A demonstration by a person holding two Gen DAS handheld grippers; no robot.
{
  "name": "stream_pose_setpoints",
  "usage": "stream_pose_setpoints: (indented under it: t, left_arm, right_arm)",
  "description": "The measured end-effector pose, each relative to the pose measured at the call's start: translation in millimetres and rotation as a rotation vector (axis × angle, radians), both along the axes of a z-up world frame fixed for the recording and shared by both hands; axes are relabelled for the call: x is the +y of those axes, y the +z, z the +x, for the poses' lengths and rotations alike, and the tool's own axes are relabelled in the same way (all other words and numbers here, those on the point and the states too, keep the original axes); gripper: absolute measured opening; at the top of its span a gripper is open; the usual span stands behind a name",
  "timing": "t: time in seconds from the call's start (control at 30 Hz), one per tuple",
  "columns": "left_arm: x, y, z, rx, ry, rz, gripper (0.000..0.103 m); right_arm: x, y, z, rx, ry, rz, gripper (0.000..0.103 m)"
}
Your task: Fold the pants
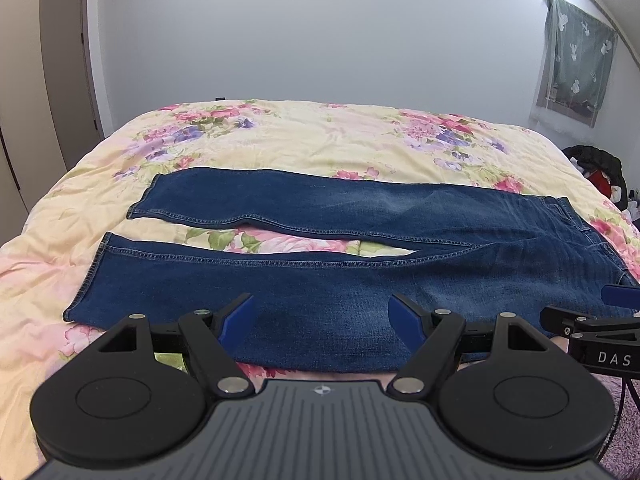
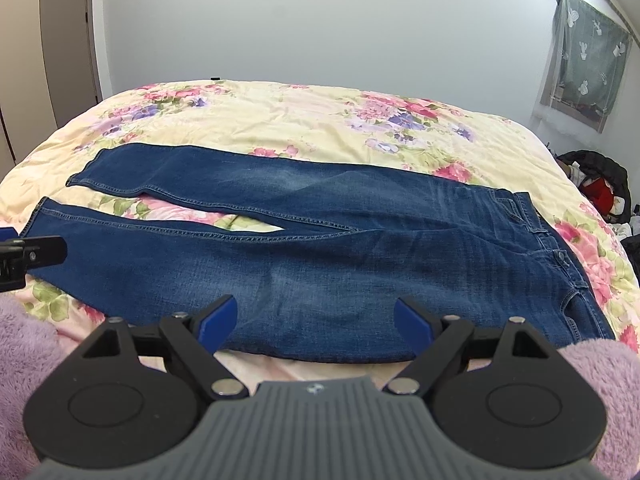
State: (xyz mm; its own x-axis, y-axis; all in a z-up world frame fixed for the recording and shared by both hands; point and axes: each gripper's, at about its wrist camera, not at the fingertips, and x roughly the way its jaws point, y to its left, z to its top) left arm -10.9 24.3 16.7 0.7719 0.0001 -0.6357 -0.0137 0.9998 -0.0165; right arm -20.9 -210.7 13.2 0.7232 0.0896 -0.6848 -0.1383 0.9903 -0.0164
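Left wrist view: jeans [image 1: 320,248] lie flat and full length across the quilt [image 1: 300,132], legs toward 9 o'clock, waistband toward 3 o'clock.
Right wrist view: same jeans [image 2: 320,248] seen from nearer the waist; waistband [image 2: 556,252] sits at 3 o'clock, hems at 9 o'clock.
Legs: near leg [image 1: 224,280] and far leg [image 1: 256,200] lie apart, a wedge of quilt showing between them from the hems up to the crotch.
Left gripper [image 1: 322,320]: jaws spread wide, empty, hanging over the near edge of the near leg at 6 o'clock; whether it touches the cloth I cannot tell.
Right gripper [image 2: 316,322]: jaws spread wide, empty, over the near edge of the thigh area at 6 o'clock; contact likewise unclear.
Pairing: right gripper's tip shows at 3 o'clock in the left view, left gripper's tip at 9 o'clock in the right view, so the two sit side by side along the near edge.
Done: jeans are laid out and fairly smooth; no fold is visible.
Left: by my judgement everything — bring one leg over the other, then fold the length down toward the waistband.
Progress: at the very start, as I read it.
Next need: probably a pinch on the near side seam with both grippers before lifting it toward 12 o'clock.
Risk: denim is heavy and may sag between the two grip points.
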Motion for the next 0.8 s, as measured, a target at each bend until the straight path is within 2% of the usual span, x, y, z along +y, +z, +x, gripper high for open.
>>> stream_pose_setpoints:
  t: [0.47,0.8]
  left_arm:
    - [-2.0,-0.5,2.9,0.01,0.008,-0.017,0.088]
    - [-5.6,0.9,3.1,0.006,-0.02,-0.006,0.088]
  right_arm:
    - [-3.8,-7.3,8.0,0.022,-0.013,0.024,0.082]
    - [-2.6,-9.7,5.2,0.042,0.005,0.032,0.082]
